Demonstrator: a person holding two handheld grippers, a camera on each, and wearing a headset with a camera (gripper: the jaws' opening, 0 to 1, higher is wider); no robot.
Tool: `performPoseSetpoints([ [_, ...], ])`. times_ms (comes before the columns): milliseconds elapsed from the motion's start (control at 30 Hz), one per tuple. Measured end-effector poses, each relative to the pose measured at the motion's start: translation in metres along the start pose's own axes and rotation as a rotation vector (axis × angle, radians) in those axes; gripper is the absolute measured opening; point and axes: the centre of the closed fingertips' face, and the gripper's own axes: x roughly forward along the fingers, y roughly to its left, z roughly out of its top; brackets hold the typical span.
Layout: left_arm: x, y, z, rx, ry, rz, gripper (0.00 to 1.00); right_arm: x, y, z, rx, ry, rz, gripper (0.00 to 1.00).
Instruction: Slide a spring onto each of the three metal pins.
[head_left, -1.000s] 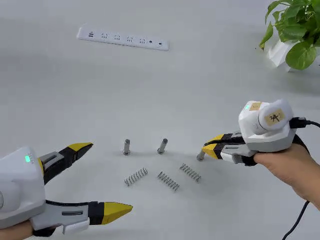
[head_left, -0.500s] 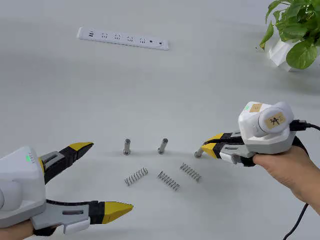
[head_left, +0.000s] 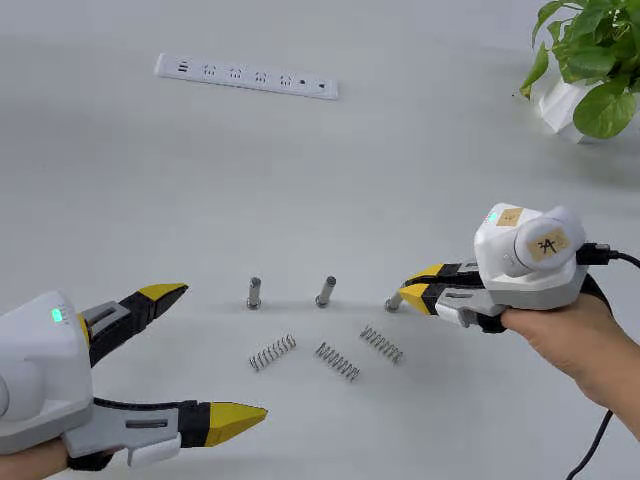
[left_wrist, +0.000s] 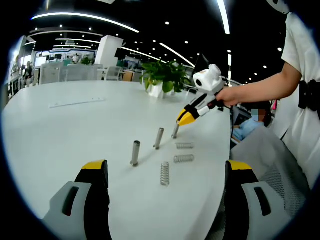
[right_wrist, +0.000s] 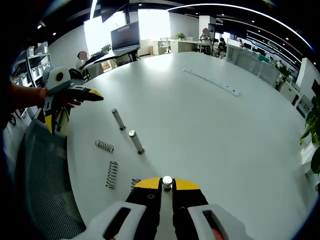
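— Where is the right gripper (head_left: 408, 291)?

— At the right of the table (head_left: 420, 160), held in a hand (head_left: 565, 335). Its yellow tips are pinched narrow around the top of the right pin (head_left: 393, 302). In the right gripper view the pin's round head sits squarely between the two closed jaws.

— Is that pin off the table?

— I cannot tell. Its lower end is at the surface, and it leans toward the gripper.

— And the other two?

— The left pin (head_left: 253, 293) and the middle pin (head_left: 325, 291) stand on end in a row with it, each apart from its neighbour and bare.

— The springs?

— Three springs lie flat just nearer than the pins: one at the left (head_left: 271, 352), one in the middle (head_left: 337, 361), one at the right (head_left: 380, 344). None is on a pin.

— The left gripper (head_left: 226, 350)?

— Near left, jaws spread wide, holding nothing, well apart from the parts.

— Anything else?

— A white power strip (head_left: 246, 77) lies at the far side, and a potted plant (head_left: 590, 60) stands in the far right corner.
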Motion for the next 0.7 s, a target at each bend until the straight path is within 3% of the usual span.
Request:
performPoseSetpoints([
  [700,0.001,-0.0011,0.0018,-0.001,-0.005,-0.003,0.96,-0.0005,0.003,-0.0001,-0.018,-0.006,0.007,0.05],
])
